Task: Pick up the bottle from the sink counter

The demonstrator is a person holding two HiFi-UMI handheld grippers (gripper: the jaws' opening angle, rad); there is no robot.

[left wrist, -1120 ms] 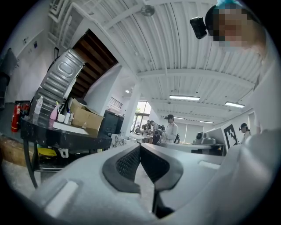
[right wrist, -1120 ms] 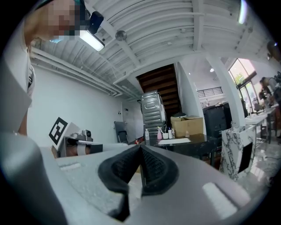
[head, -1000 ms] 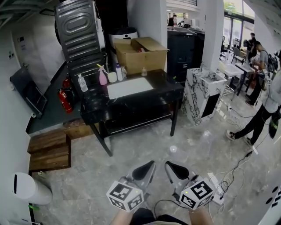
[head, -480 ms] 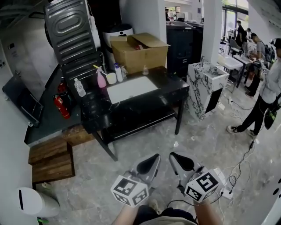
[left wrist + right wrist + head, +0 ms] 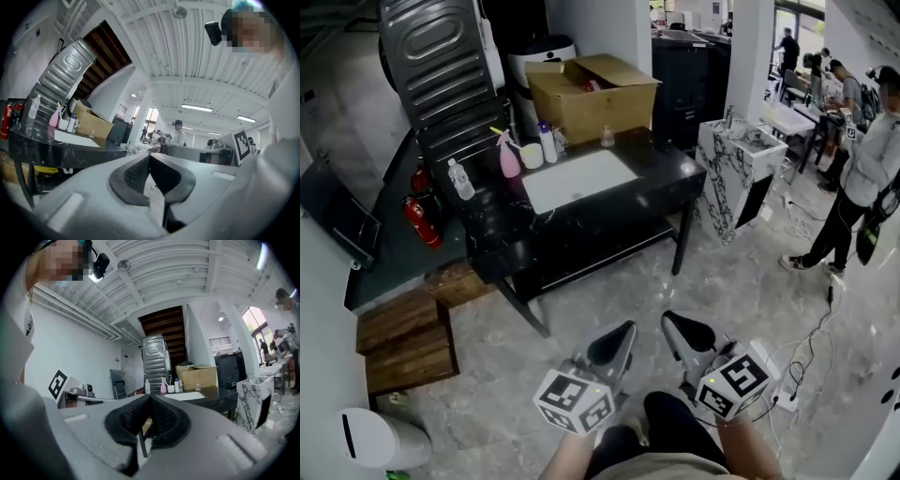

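Left tool (image 5: pixel 624 330) and right tool (image 5: pixel 668 321) are both seen shut, nothing held, well apart from the dark surface (image 5: pixel 667 180). The clear bottle (image 5: pixel 460 178) is stood near its left end, close to a pink sprayer (image 5: pixel 508 156), so that could get knocked, or the wrong one grabbed.

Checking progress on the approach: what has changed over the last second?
The person has walked nearer the black counter, which sits closer in the head view. The left gripper and right gripper stay low in front, jaws shut and empty. The clear bottle and pink spray bottle stand untouched.
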